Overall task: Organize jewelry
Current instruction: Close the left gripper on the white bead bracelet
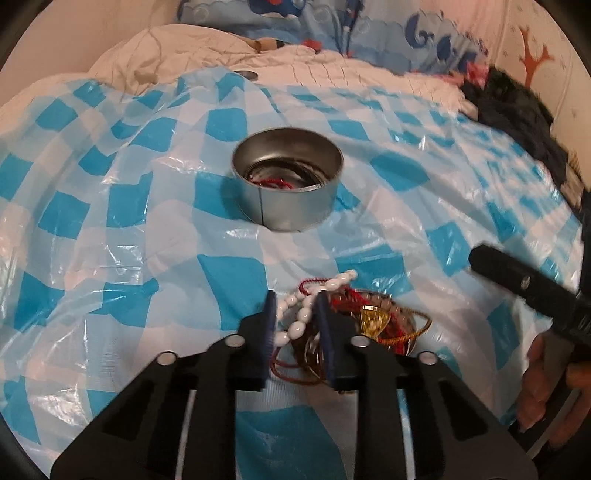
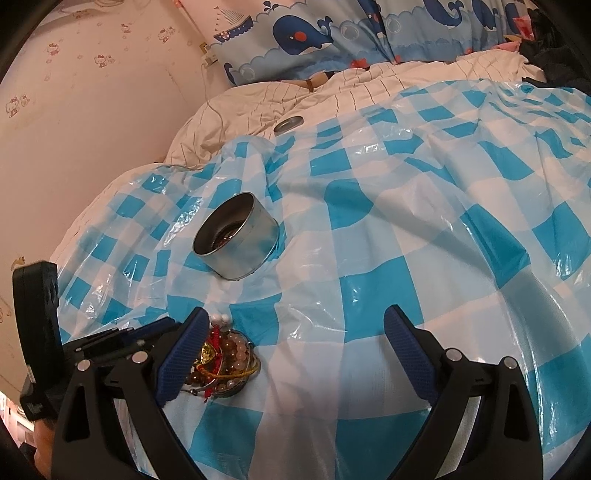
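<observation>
A heap of jewelry (image 1: 373, 325) lies on the blue-and-white checked plastic sheet (image 1: 147, 206): brown beads, red cords and a gold charm (image 2: 208, 352). My left gripper (image 1: 295, 297) points down into the heap, its blue pads shut on a white bead bracelet (image 1: 301, 314) whose loose end trails past the fingertips. My right gripper (image 2: 297, 312) stands wide open just right of the heap, its left finger (image 2: 184, 347) beside the beads, holding nothing. A round metal tin (image 1: 295, 210) (image 2: 243, 254) sits open farther back with a red cord (image 1: 273, 182) inside.
The tin's lid (image 1: 247, 75) (image 2: 288, 123) lies at the far edge of the sheet on a cream quilt (image 2: 388, 85). A whale-print pillow (image 2: 332, 33) lines the back, a dark garment (image 1: 517, 110) the right. A hand (image 1: 546, 391) holds the right gripper.
</observation>
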Demonstrator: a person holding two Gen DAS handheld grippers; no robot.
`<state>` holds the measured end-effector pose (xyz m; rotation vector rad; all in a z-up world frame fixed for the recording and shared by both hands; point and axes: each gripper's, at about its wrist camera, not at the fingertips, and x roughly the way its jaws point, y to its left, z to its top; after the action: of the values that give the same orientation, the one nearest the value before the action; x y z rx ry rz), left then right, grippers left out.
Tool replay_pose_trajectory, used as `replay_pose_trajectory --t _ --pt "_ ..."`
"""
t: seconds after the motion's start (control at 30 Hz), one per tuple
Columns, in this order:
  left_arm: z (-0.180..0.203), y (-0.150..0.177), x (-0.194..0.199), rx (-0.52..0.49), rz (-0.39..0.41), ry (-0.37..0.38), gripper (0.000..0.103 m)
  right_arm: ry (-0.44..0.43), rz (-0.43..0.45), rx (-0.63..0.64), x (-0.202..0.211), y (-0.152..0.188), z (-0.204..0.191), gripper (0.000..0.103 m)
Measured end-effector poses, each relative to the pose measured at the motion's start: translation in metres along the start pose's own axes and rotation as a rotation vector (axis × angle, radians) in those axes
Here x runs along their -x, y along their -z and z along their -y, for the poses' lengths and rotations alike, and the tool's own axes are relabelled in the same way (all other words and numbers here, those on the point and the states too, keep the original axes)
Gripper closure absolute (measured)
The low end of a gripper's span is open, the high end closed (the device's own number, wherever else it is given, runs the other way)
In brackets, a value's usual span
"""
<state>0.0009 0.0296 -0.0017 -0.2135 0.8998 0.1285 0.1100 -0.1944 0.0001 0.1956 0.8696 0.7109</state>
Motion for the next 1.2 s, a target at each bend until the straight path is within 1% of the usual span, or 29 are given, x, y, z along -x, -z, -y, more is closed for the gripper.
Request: replay_pose_trajectory --t 0.07,0.1,0.33,0.37,0.47,0.53,0.57,0.63,0.67,0.73,0.83,0.87,0.93,0.97,1.0,1.07,1.13,1.17,1.2 --pt "-0.004 -0.002 0.003 0.024 0.012 0.020 0.091 0.000 -0.001 0.000 0.000 0.000 0.000 0.011" --pt "-0.006 -0.003 0.004 0.033 0.017 0.026 0.095 0.000 -0.001 -0.001 0.000 0.000 0.000 0.011" --pt "-0.019 -0.009 0.009 0.109 0.043 0.100 0.097 -0.016 -0.017 0.009 -0.003 0.003 -0.005 0.011" --pt "-0.022 -0.011 0.010 0.121 0.046 0.101 0.097 -0.024 -0.026 0.017 -0.004 0.003 -0.007 0.011" --pt "-0.030 -0.013 0.010 0.162 0.045 0.120 0.097 -0.049 -0.066 0.076 -0.009 0.007 -0.019 0.011" --pt "-0.030 -0.013 0.008 0.164 0.026 0.129 0.097 -0.048 -0.082 0.129 -0.012 0.011 -0.029 0.011" --pt "-0.029 -0.013 0.005 0.159 0.013 0.126 0.097 -0.043 -0.090 0.167 -0.014 0.014 -0.036 0.011" --pt "-0.028 -0.010 -0.001 0.155 -0.019 0.118 0.096 -0.037 -0.100 0.196 -0.016 0.017 -0.041 0.011" --pt "-0.027 -0.009 -0.002 0.155 -0.023 0.105 0.096 -0.033 -0.107 0.209 -0.017 0.018 -0.043 0.011" --pt "-0.030 -0.008 -0.005 0.161 -0.035 0.081 0.096 -0.035 -0.122 0.215 -0.019 0.020 -0.043 0.011" --pt "-0.035 -0.006 -0.011 0.185 -0.063 0.075 0.096 -0.039 -0.151 0.221 -0.024 0.023 -0.042 0.011" --pt "-0.035 -0.005 -0.013 0.184 -0.072 0.072 0.094 -0.038 -0.159 0.228 -0.025 0.025 -0.044 0.011" --pt "-0.034 -0.003 -0.017 0.183 -0.090 0.074 0.087 -0.036 -0.167 0.243 -0.026 0.026 -0.046 0.011" --pt "-0.034 -0.002 -0.018 0.185 -0.093 0.077 0.080 -0.032 -0.169 0.252 -0.027 0.027 -0.046 0.011" --pt "-0.034 -0.002 -0.018 0.188 -0.094 0.077 0.075 -0.028 -0.170 0.261 -0.027 0.028 -0.047 0.011" --pt "-0.034 -0.001 -0.020 0.188 -0.100 0.074 0.074 -0.023 -0.169 0.270 -0.029 0.029 -0.048 0.011" --pt "-0.033 0.000 -0.020 0.181 -0.101 0.067 0.075 -0.023 -0.167 0.277 -0.030 0.030 -0.048 0.012" --pt "-0.032 0.000 -0.020 0.172 -0.097 0.060 0.087 -0.023 -0.165 0.282 -0.030 0.030 -0.049 0.012" --pt "-0.030 -0.001 -0.019 0.164 -0.092 0.056 0.096 -0.025 -0.162 0.287 -0.030 0.030 -0.049 0.015"
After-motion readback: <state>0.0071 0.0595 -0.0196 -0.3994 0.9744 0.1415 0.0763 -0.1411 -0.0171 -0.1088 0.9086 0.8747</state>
